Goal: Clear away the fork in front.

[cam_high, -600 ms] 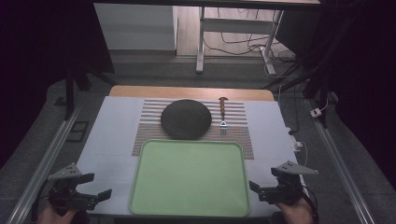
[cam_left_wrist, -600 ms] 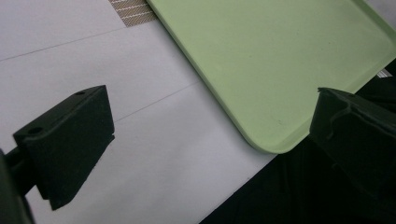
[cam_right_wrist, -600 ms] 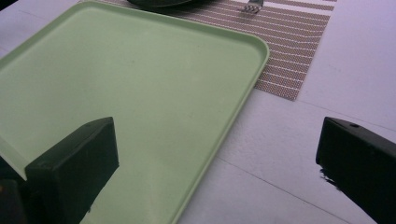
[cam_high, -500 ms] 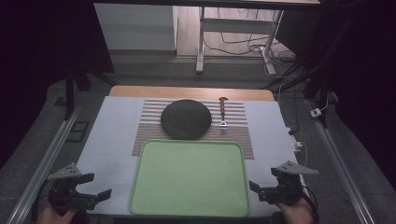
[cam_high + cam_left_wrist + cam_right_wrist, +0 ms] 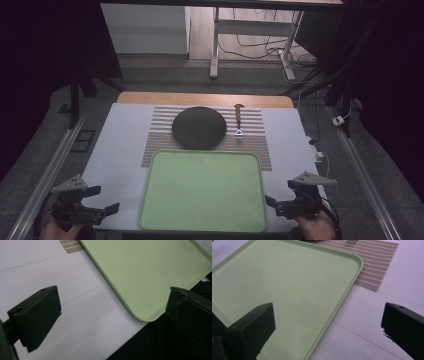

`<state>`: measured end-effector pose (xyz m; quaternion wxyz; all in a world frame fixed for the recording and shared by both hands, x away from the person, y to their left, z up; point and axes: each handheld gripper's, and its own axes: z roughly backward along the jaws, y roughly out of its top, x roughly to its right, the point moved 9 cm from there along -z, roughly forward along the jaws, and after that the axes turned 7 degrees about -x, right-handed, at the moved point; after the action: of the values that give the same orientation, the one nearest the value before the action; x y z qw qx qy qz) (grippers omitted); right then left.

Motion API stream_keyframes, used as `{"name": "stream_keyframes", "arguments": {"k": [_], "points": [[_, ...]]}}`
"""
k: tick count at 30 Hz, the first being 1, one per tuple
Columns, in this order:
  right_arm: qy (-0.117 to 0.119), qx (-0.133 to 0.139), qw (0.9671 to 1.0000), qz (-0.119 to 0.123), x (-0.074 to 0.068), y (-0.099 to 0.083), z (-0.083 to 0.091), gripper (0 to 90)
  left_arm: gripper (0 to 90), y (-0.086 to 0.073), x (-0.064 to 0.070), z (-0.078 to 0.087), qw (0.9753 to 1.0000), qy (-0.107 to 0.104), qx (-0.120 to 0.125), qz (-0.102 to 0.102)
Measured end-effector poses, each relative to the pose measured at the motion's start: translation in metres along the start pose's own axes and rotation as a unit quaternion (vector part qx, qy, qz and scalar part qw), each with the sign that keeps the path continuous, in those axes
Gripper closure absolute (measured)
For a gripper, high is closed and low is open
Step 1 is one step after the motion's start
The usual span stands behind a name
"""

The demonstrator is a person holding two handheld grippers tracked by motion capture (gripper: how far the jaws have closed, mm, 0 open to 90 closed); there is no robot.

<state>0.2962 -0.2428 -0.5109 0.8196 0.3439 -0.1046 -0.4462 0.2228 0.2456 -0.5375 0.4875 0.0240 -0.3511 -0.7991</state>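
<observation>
**A:** How far along am I?

**B:** I'd say right at the start. My left gripper [image 5: 102,211] sits by the near left corner of the desk [image 5: 120,145], and my right gripper [image 5: 280,205] sits by the near right corner. Both have their fingers wide apart with nothing between them.

**A:** And the things I might work with?

**B:** The green tray [image 5: 202,192] lies flat at the near edge of the desk, right between the two grippers, and it has nothing on it. Behind it lies a striped mat [image 5: 260,145], and the tray's far edge covers a bit of the mat. A dark round plate [image 5: 198,127] rests on the mat. A fork [image 5: 239,121] with a brown handle lies just beside the plate on its right side, with its prongs toward me.

**A:** So what is done?

**B:** Nothing that I can see. Nothing is picked up and nothing is on the tray. All of the work looks left to do.

**A:** Did anything change from half a second ago?

**B:** No. The grippers, tray, plate and fork are all in the same spots. My hands have stayed put.
</observation>
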Motion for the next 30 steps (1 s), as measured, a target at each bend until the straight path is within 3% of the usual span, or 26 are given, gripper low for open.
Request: {"name": "stream_keyframes", "arguments": {"k": [16,30], "points": [[0.008,0.003,0.9999,0.011,-0.007,0.009,-0.005,0.0,0.1,0.0,0.0,0.0,1.0,-0.001,-0.002,0.0],[-0.009,-0.011,0.9994,0.032,-0.007,0.019,-0.021,0.0,0.1,0.0,0.0,-0.001,1.0,-0.001,-0.004,0.002]]}}
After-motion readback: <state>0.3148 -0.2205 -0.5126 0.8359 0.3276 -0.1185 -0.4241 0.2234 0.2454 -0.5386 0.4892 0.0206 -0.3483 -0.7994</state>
